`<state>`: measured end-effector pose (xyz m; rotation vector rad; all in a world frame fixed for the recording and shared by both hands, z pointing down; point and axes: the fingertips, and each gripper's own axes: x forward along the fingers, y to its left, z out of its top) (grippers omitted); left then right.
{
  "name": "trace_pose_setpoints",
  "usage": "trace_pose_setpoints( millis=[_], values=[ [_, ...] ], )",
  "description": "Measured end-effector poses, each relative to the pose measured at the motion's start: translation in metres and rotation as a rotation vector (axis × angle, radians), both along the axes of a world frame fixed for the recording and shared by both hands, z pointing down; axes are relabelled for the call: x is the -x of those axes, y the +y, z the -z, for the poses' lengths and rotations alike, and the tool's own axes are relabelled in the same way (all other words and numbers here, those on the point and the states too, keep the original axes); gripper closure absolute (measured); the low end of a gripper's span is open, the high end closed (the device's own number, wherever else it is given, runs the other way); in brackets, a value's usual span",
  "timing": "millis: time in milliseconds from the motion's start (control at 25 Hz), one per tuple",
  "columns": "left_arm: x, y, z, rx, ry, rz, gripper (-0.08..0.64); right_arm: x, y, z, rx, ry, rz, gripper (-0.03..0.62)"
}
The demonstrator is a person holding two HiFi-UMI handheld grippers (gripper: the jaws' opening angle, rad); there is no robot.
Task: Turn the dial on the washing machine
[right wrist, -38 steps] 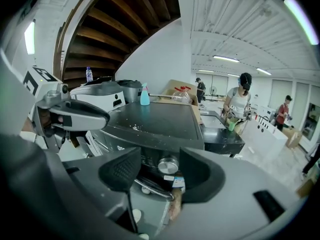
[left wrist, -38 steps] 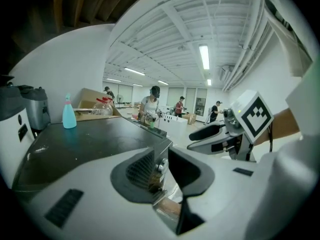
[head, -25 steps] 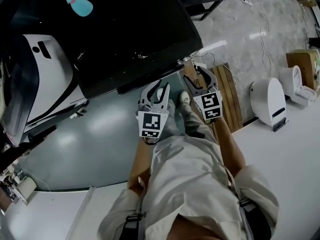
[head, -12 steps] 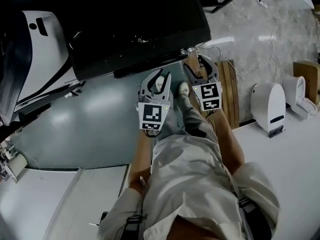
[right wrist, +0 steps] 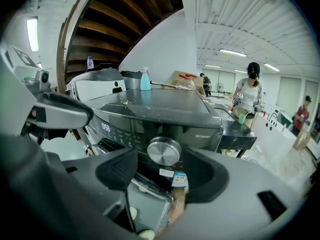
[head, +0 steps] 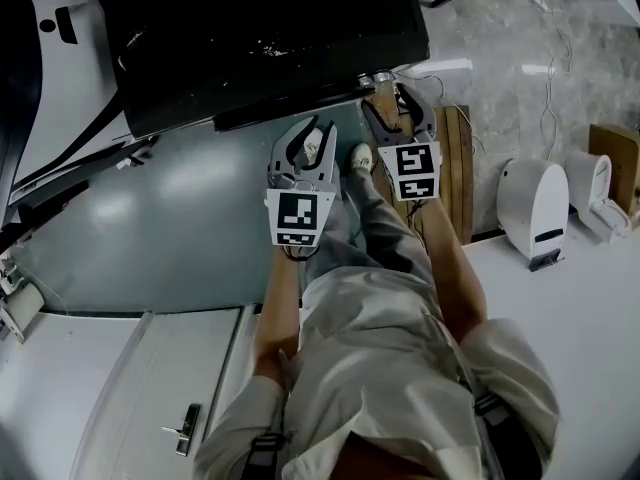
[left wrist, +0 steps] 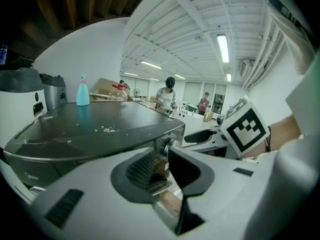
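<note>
Two pairs of fingers gape, left gripper (head: 312, 144) and right gripper (head: 399, 104), before one dial (right wrist: 163, 151)

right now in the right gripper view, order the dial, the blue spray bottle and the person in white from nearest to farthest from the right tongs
1. silver dial: on the front of the washing machine, just ahead of the right tongs.
2. blue spray bottle: back left on the machine's top.
3. person in white: far behind the machine, at right.
</note>
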<state>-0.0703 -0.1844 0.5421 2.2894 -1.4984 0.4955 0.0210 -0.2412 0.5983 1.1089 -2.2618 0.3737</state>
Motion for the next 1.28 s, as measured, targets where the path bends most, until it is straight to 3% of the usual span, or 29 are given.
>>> trace_pose_setpoints(
  millis=[280,600,880,1280],
  values=[
    [-0.006,-0.002,-0.01,0.002,-0.007,0.003,0.465,0.003,-0.006,-0.011,-0.03,0.03,0.008,0.283],
    [-0.009,-0.001,-0.017,0.006,0.0,0.011,0.465,0.005,-0.016,-0.021,-0.115,0.135,0.013,0.256],
    [0.0,0.003,-0.022,0.012,-0.001,0.036,0.465,0.012,-0.019,-0.026,-0.172,0.167,0.016,0.258],
    [0.011,0.01,-0.027,0.019,-0.001,0.067,0.465,0.012,-0.023,-0.032,-0.216,0.215,-0.025,0.31]
  ],
)
